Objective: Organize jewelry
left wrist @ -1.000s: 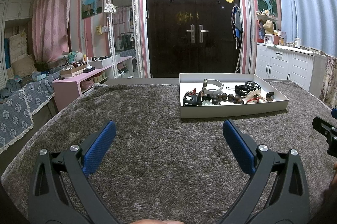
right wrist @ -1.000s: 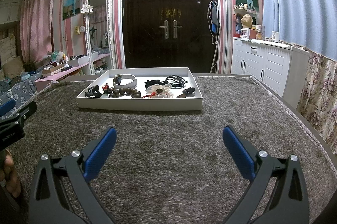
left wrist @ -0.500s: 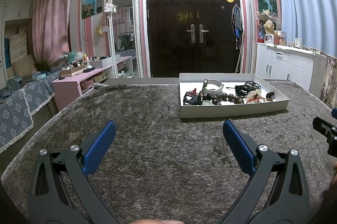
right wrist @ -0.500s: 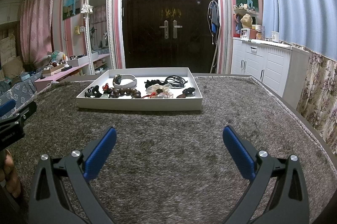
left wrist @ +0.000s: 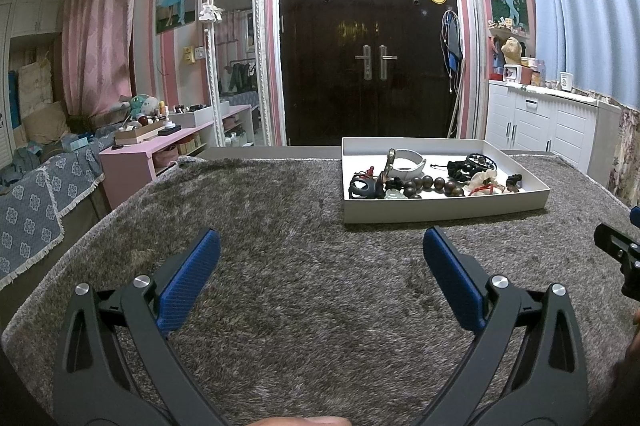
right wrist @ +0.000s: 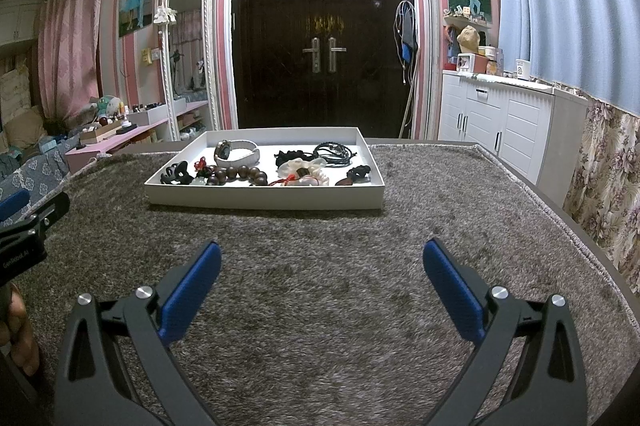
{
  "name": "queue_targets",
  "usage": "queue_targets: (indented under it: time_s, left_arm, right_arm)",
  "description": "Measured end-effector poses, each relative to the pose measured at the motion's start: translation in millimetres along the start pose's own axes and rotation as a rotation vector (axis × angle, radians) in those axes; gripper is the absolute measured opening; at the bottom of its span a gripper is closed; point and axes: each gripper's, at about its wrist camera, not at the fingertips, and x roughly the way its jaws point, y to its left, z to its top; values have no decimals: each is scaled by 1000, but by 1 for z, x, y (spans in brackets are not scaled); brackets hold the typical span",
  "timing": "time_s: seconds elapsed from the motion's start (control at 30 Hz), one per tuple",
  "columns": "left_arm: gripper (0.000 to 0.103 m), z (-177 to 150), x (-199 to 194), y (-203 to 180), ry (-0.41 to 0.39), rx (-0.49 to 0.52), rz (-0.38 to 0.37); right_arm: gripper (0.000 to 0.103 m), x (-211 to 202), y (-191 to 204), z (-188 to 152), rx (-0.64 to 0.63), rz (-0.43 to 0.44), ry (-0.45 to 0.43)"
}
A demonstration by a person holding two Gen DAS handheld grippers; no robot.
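A white tray of jewelry sits on the grey shaggy table cover. In it lie a white watch, a dark wooden bead bracelet, a black hair claw, black cords and a white and red piece. My left gripper is open and empty, hovering over the cover, near and left of the tray. My right gripper is open and empty, in front of the tray.
The shaggy cover spans the table. A dark double door, a mirror, a pink shelf unit and white cabinets stand behind. Each gripper shows at the edge of the other's view.
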Motion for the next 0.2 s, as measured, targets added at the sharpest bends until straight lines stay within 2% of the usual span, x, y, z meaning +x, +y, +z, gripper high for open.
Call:
queue_targets:
  time_s: [0.2]
  left_arm:
    - [100,0,0,0,0,1,0]
  right_arm:
    - [101,0,0,0,-1,-1,2]
